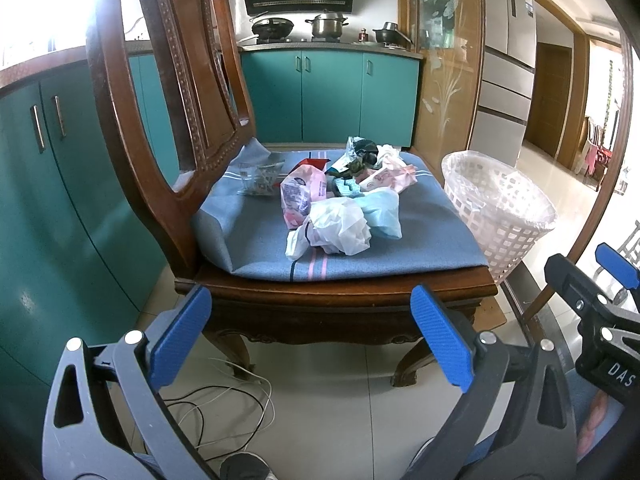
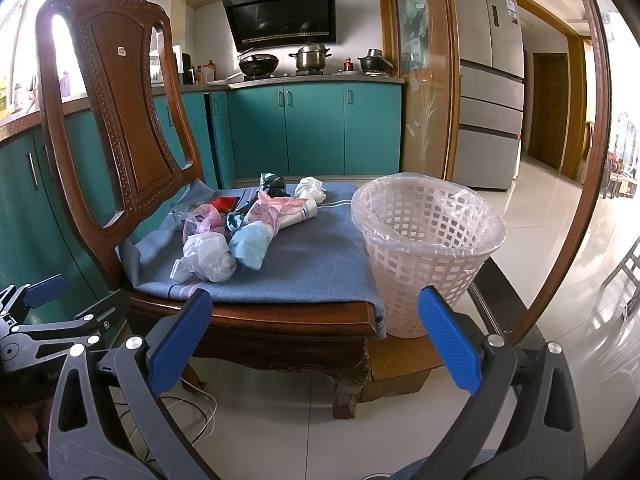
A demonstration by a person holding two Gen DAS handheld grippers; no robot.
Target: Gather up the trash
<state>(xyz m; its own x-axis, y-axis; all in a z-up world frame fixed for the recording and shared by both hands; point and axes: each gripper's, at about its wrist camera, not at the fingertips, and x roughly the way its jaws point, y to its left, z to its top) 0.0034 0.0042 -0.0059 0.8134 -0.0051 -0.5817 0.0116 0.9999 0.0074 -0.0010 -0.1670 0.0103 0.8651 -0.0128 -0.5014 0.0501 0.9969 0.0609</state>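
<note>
A pile of trash lies on the blue seat cushion (image 1: 420,236) of a wooden chair: a crumpled white plastic bag (image 1: 340,226), a light blue wrapper (image 1: 384,210), a pink packet (image 1: 300,194) and several more wrappers behind. In the right wrist view the white bag (image 2: 210,258) and blue wrapper (image 2: 250,246) lie at centre left. A white lattice bin (image 2: 426,248) with a clear liner stands right of the chair; it also shows in the left wrist view (image 1: 500,208). My left gripper (image 1: 310,336) and right gripper (image 2: 316,338) are both open and empty, in front of the chair's front edge.
The chair's tall wooden back (image 2: 116,112) rises on the left. Teal cabinets (image 2: 312,128) and a stove with pots stand behind. Loose cables (image 1: 224,400) lie on the tiled floor under the chair. A glass sliding door (image 2: 428,80) and fridge (image 2: 492,80) are on the right.
</note>
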